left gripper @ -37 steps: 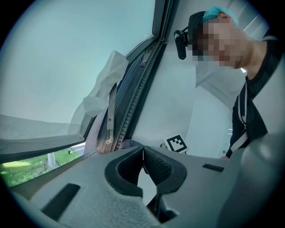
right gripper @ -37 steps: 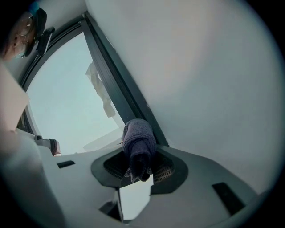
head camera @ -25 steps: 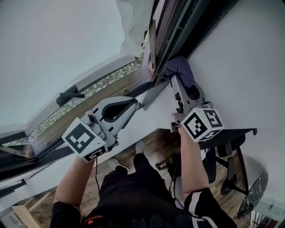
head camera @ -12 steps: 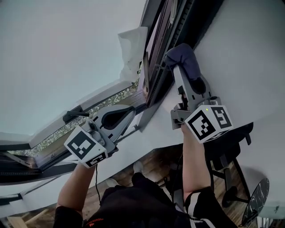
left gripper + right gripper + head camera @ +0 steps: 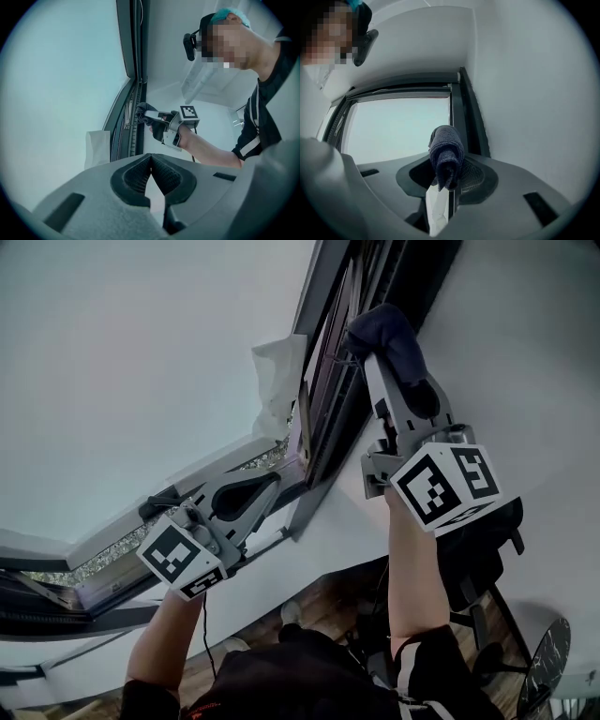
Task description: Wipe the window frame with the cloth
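Note:
A dark blue cloth (image 5: pixel 386 326) is bunched at the tip of my right gripper (image 5: pixel 377 360), which is shut on it. The cloth presses against the dark window frame (image 5: pixel 339 362), at its upright edge beside the white wall. In the right gripper view the cloth (image 5: pixel 446 152) sticks up between the jaws, with the frame (image 5: pixel 464 117) just beyond. My left gripper (image 5: pixel 277 480) hangs lower left near the bottom of the frame, jaws shut with nothing in them. In the left gripper view its jaws (image 5: pixel 151 161) meet, and the cloth (image 5: pixel 140 111) touches the frame (image 5: pixel 133 70).
A white crumpled sheet (image 5: pixel 277 381) hangs by the glass left of the frame. The lower sash with a black handle (image 5: pixel 159 505) runs left. The white wall (image 5: pixel 525 352) lies to the right. A black chair (image 5: pixel 487 559) and wooden floor (image 5: pixel 328 592) are below.
My right gripper has slid the cloth further up along the window frame. The left gripper has stayed shut and shifted a little lower left.

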Demonstrator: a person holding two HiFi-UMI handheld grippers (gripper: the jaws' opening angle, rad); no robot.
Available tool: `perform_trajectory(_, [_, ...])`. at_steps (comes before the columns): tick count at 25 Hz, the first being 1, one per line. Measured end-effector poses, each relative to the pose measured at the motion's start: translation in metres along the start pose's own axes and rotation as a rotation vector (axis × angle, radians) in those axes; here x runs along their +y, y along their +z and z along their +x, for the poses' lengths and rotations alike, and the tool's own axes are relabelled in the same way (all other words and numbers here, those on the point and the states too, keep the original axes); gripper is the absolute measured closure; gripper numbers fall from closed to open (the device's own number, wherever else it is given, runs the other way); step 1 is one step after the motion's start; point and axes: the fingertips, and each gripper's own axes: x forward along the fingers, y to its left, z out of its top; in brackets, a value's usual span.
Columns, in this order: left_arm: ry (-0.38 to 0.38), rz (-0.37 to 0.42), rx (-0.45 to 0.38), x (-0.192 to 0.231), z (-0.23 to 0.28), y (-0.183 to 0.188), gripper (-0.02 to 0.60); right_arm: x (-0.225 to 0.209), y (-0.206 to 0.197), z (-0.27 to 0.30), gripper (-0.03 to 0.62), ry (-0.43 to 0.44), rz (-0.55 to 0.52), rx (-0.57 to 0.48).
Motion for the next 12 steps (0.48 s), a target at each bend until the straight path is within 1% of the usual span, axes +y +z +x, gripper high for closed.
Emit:
perform_trajectory(4, [-0.001, 0.001, -0.007, 0.001, -0.001, 0.003, 0.563, -0.001, 0.006, 0.007, 0.477, -0.003, 0.004, -0.007])
perform_trajectory(12, [-0.001, -0.014, 0.009, 0.004, -0.003, -0.005, 0.563, -0.007, -0.004, 0.005, 0.477, -0.020, 0.021, -0.003])
